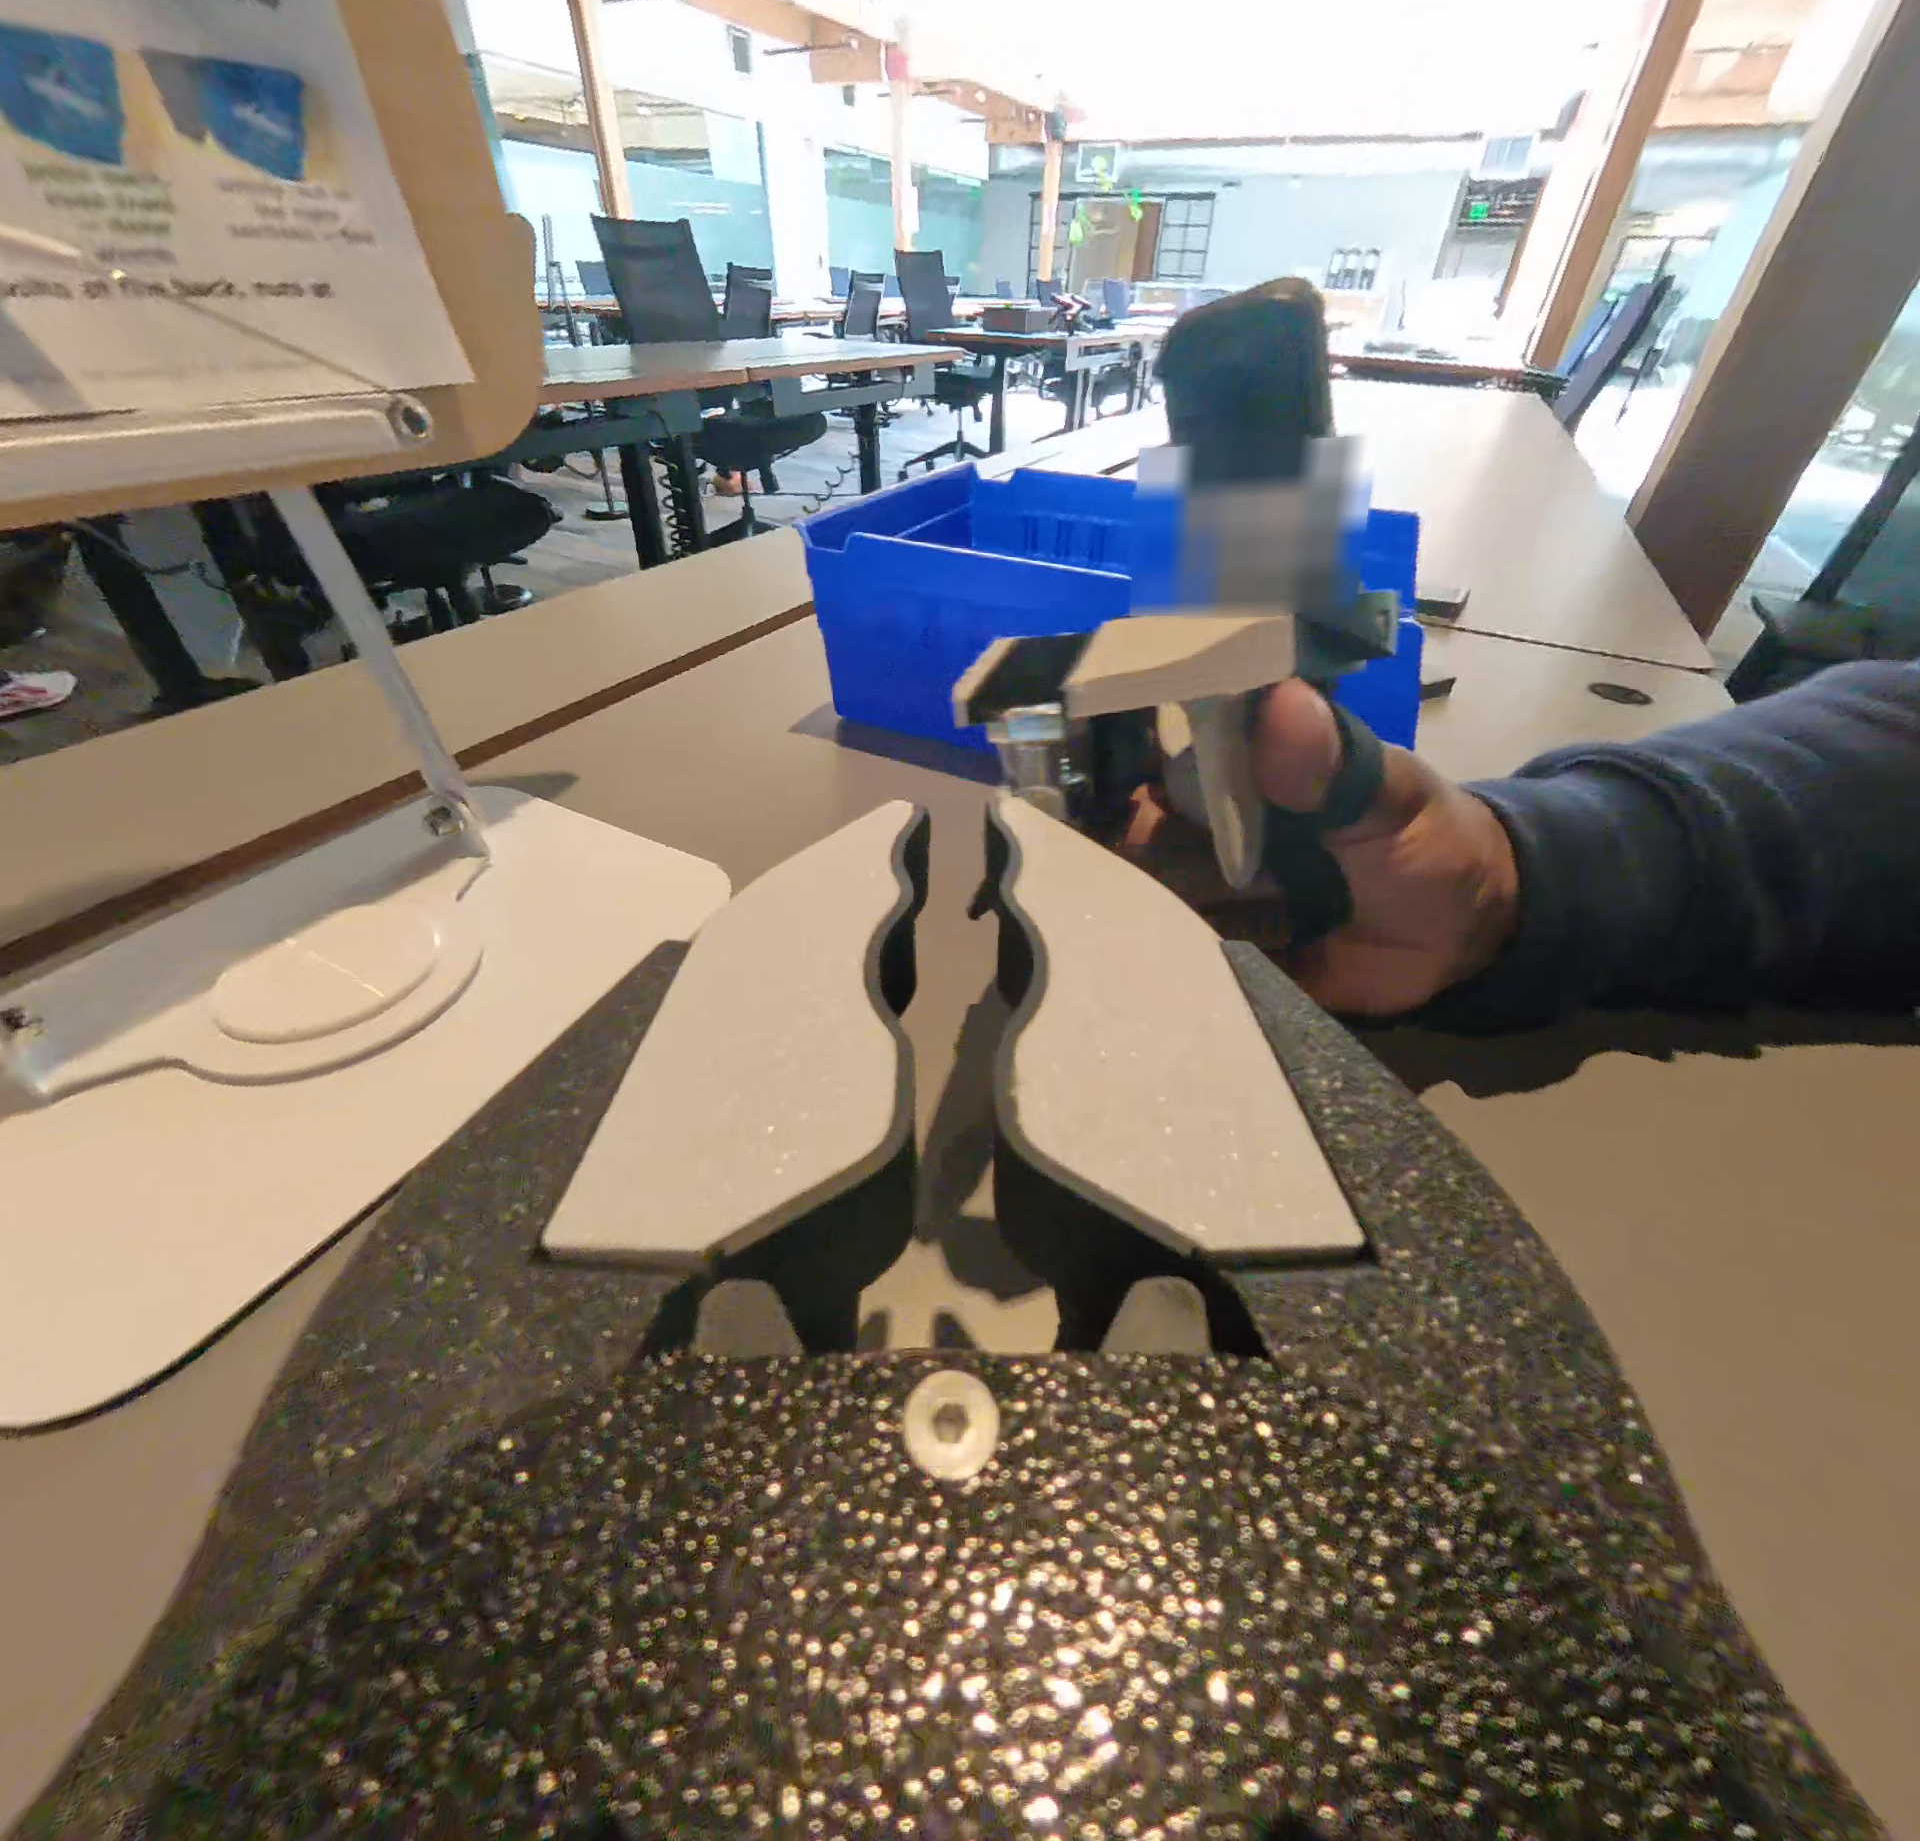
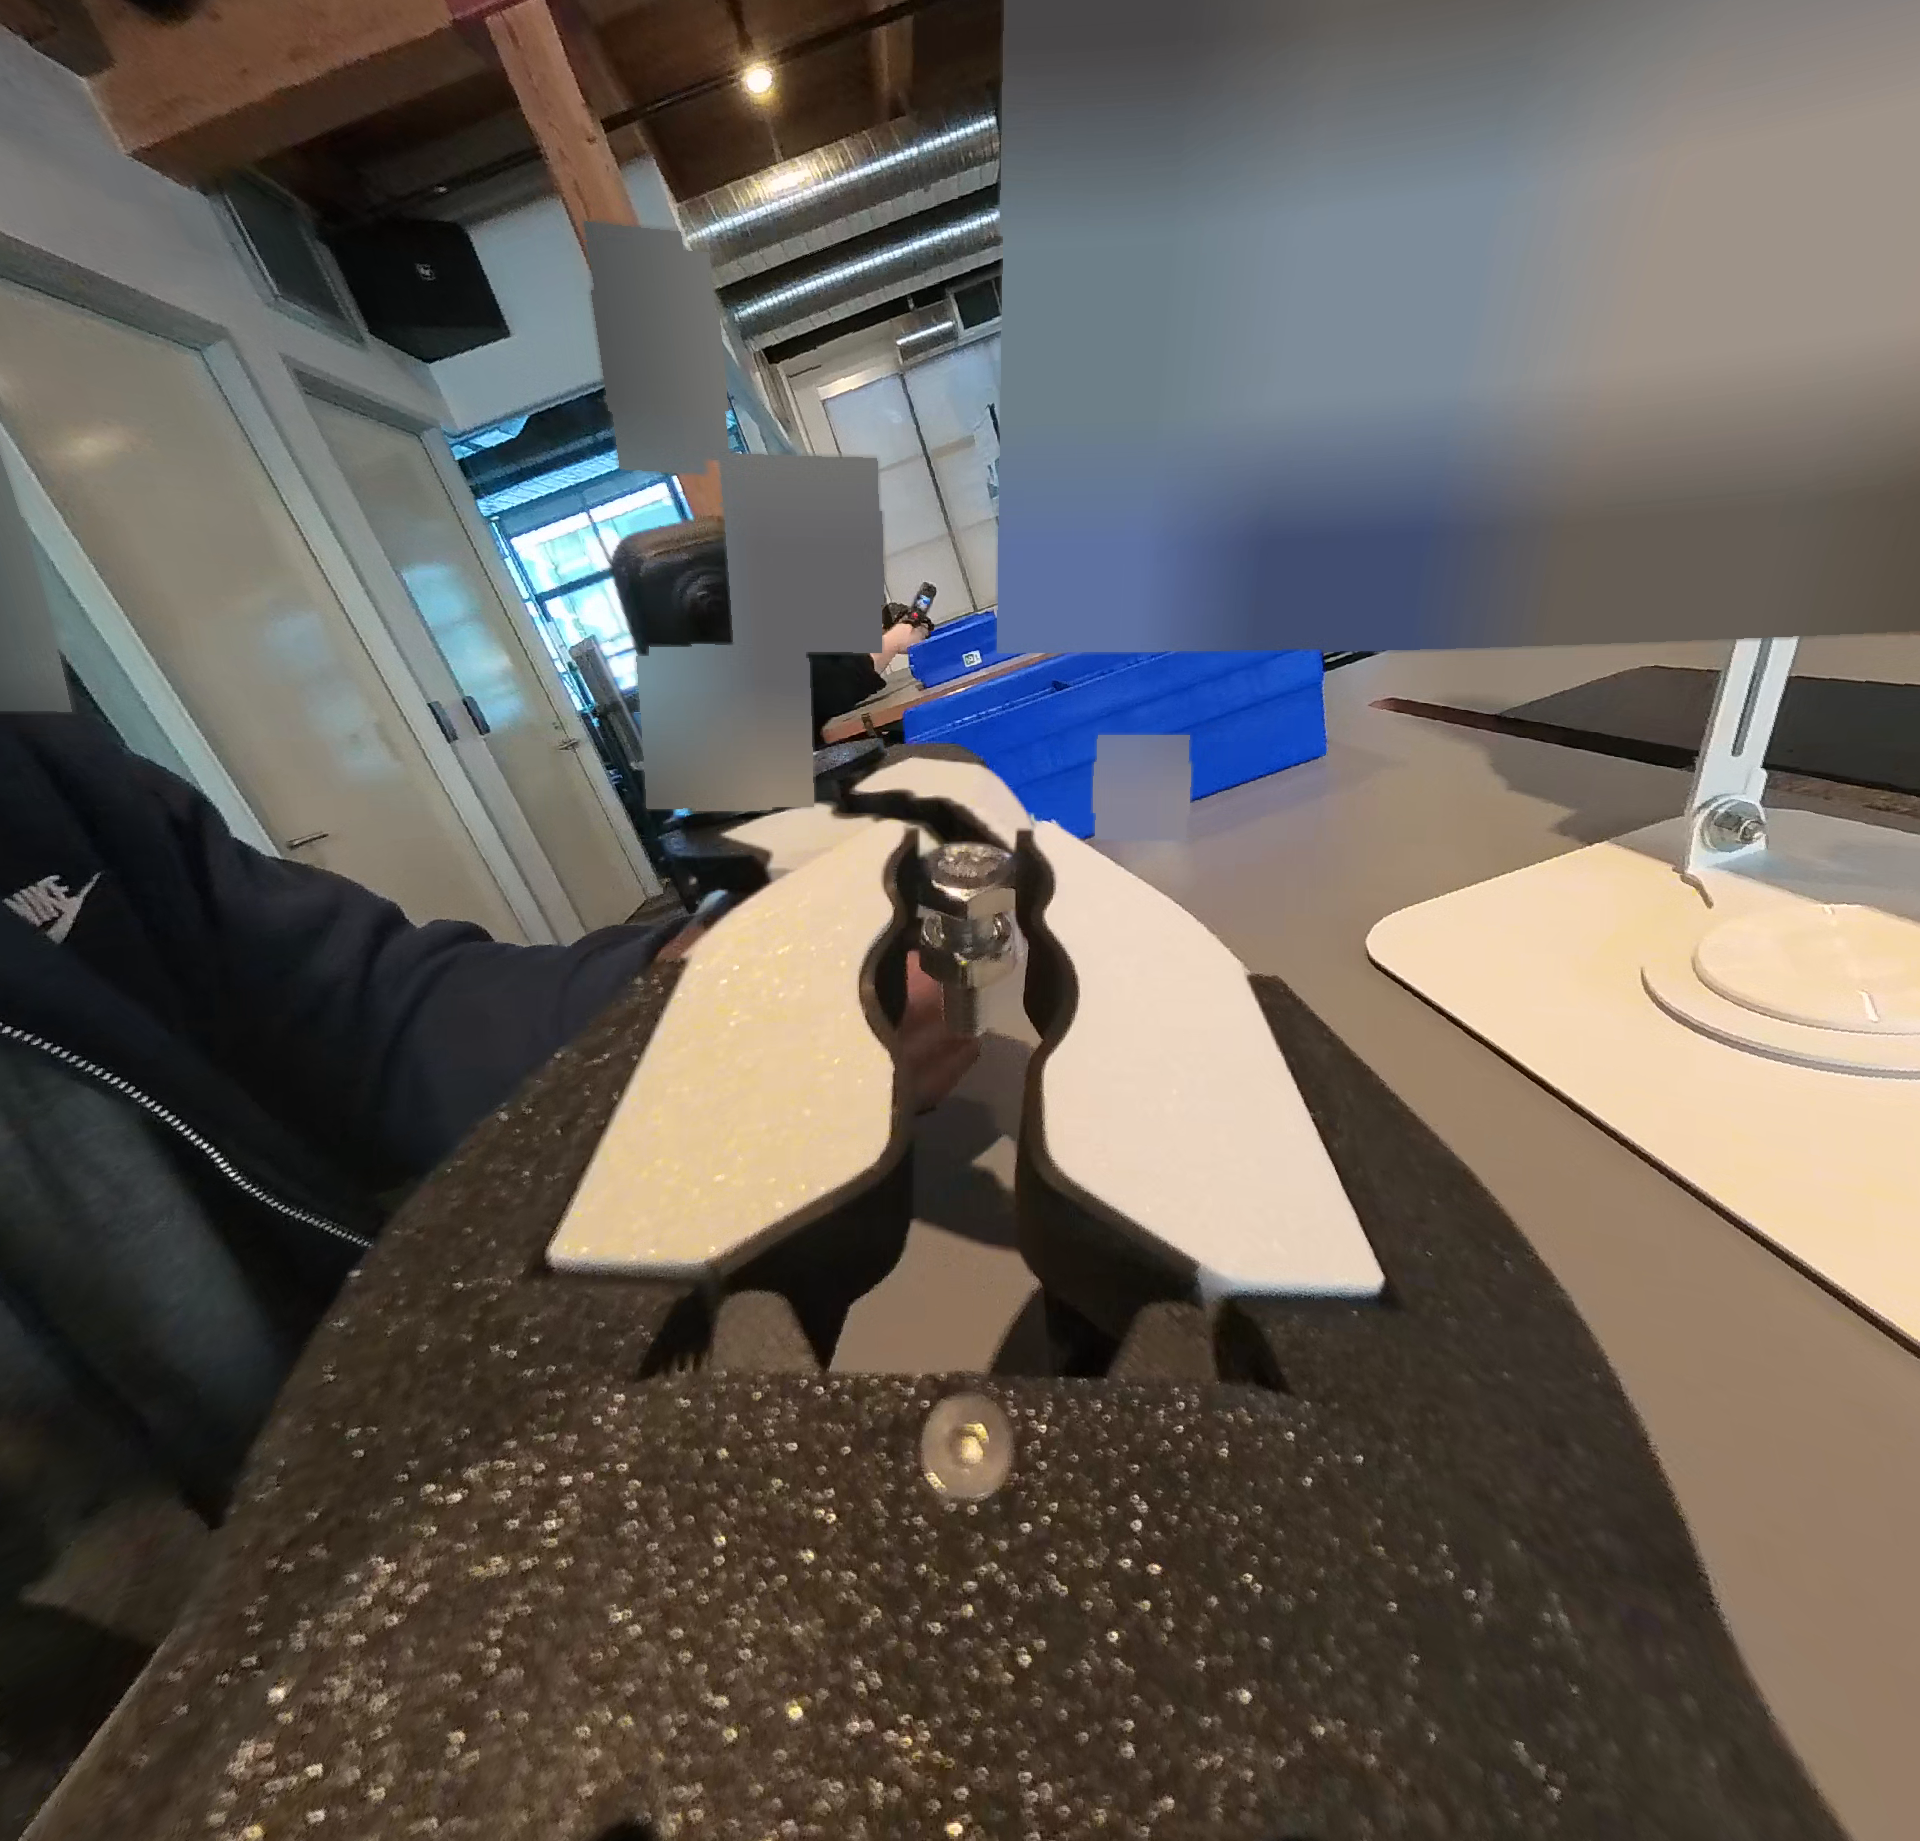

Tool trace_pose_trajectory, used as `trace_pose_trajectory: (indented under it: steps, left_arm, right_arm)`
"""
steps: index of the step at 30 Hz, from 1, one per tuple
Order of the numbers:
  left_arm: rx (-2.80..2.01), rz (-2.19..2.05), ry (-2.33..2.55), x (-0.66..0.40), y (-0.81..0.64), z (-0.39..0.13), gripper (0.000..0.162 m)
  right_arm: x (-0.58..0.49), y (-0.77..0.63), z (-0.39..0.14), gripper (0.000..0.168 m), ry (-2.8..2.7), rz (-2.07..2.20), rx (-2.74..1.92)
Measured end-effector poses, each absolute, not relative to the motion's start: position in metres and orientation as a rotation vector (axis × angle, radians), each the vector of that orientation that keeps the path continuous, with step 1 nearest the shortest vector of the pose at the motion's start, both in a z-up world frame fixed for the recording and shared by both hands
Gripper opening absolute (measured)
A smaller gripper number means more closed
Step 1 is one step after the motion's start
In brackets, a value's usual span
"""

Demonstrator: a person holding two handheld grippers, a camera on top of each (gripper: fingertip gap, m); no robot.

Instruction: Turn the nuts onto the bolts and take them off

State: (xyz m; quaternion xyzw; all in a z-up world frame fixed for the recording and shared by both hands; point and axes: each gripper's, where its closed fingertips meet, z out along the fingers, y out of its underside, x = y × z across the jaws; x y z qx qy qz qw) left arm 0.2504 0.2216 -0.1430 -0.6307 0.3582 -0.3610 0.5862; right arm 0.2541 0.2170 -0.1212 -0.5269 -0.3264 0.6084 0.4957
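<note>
While the right gripper (image 2: 961, 892) clamps the bolt (image 2: 964, 970), the rest reads as follows.

Progress: nut (image 2: 961, 898) sits on the bolt's thread, near one end, w/ what looks like a washer just under it. So a nut is at least part-threaded. Can't tell if it's going on or coming off.

Left to do: my guess, more turning either way, then the other bolts and nuts; none of those show here.

Bolt vs right jaws: centre of right wrist view, held crosswise between the fingers near their tips. Nut end lies toward the tips, bare thread points back toward the camera. Both pads touch the hardware.

Right jaws: closed on the bolt, narrow gap filled by it.

Left gripper (image 1: 956, 825): centre of left wrist view, jaws nearly together, slim gap, nothing between them. Tips sit just below and beside the bolt (image 1: 1029, 752), not clearly touching.

Left view of the other gripper (image 1: 1023, 685): centre right, held by a hand (image 1: 1382, 877), bolt hanging at its tips.

Bin (image 1: 966, 596): blue, upper centre, behind both grippers on the table (image 1: 1558, 1220). Contents hidden.

Stand (image 1: 312, 1012): white base, left side, well apart from the bolt.

Next move, judged: left tips need to close on the nut square, else it slips.
</note>
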Motion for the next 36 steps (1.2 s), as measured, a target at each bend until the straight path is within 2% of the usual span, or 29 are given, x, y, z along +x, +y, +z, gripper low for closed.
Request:
trace_pose_trajectory:
  steps: [8, 22, 23, 25, 29, 36]
  left_arm:
    - [-1.461, -0.773, 0.899, 0.258, 0.216, -0.148, 0.007]
    - [-1.457, -0.696, 0.966, 0.264, 0.211, -0.151, 0.014]
    - [-1.468, -0.71, 0.962, 0.264, 0.212, -0.153, 0.016]
    - [-1.519, -0.774, 0.984, 0.266, 0.211, -0.163, 0.022]
    - [-1.578, -0.912, 0.95, 0.27, 0.21, -0.17, 0.024]
    - [-1.655, -0.755, 1.018, 0.261, 0.22, -0.188, 0.026]
  right_arm:
    - [0.253, 0.218, -0.124, 0.017, -0.797, 1.455, -1.291]
    - [0.251, 0.216, -0.125, 0.016, -0.809, 1.444, -1.296]
    - [0.251, 0.215, -0.124, 0.0, -0.814, 1.449, -1.287]
    - [0.254, 0.214, -0.12, 0.0, -0.806, 1.466, -1.258]
    - [0.255, 0.215, -0.121, 0.0, -0.8, 1.466, -1.269]
    - [0.268, 0.229, -0.13, 0.0, -0.799, 1.408, -1.42]
